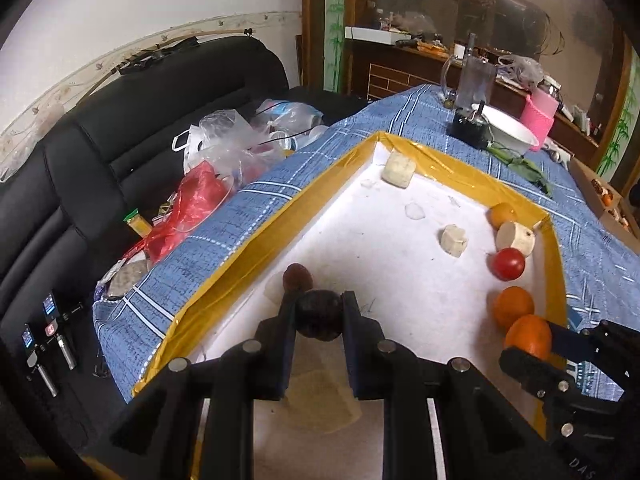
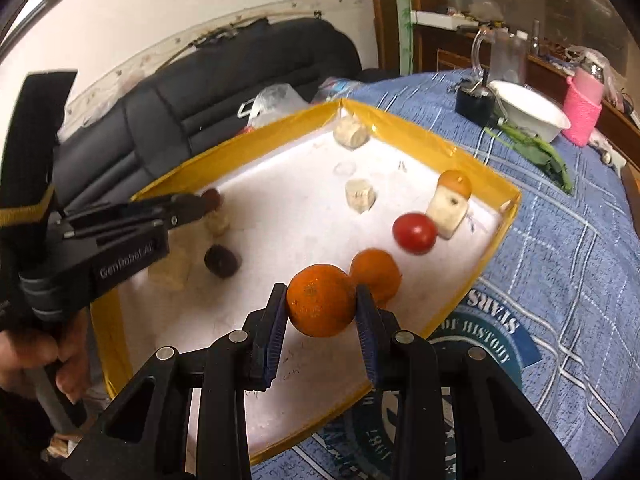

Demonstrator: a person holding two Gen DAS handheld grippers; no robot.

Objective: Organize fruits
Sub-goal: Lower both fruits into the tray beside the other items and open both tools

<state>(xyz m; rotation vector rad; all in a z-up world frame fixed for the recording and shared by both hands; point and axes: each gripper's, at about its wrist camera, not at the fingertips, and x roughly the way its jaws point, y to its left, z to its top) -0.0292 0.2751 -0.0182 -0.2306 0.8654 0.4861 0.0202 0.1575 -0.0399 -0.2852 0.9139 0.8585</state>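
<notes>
A yellow-rimmed white tray [image 1: 248, 240] [image 2: 420, 132] lies on a blue cloth. My left gripper [image 1: 320, 312] is shut on a dark brown fruit [image 1: 320, 316] above the tray's left side; a second dark fruit [image 1: 297, 276] lies just beyond it. In the right wrist view the left gripper [image 2: 208, 204] holds one dark fruit [image 2: 212, 199], and another dark fruit [image 2: 222, 261] lies below it. My right gripper [image 2: 322, 304] [image 1: 532, 344] is shut on an orange [image 2: 322, 306] [image 1: 528, 336]. A second orange [image 2: 376, 274], a red tomato [image 2: 414, 233], a small orange [image 2: 455, 182] and pale chunks [image 2: 360, 196] lie in the tray.
Beyond the tray stand a white bowl [image 2: 528, 108], a glass jug [image 2: 504, 56], a pink cup [image 2: 582, 114] and green leaves [image 2: 536, 148]. A black sofa [image 1: 120, 140] with plastic bags [image 1: 224, 148] is at the left. A person's hand [image 2: 52, 356] holds the left gripper.
</notes>
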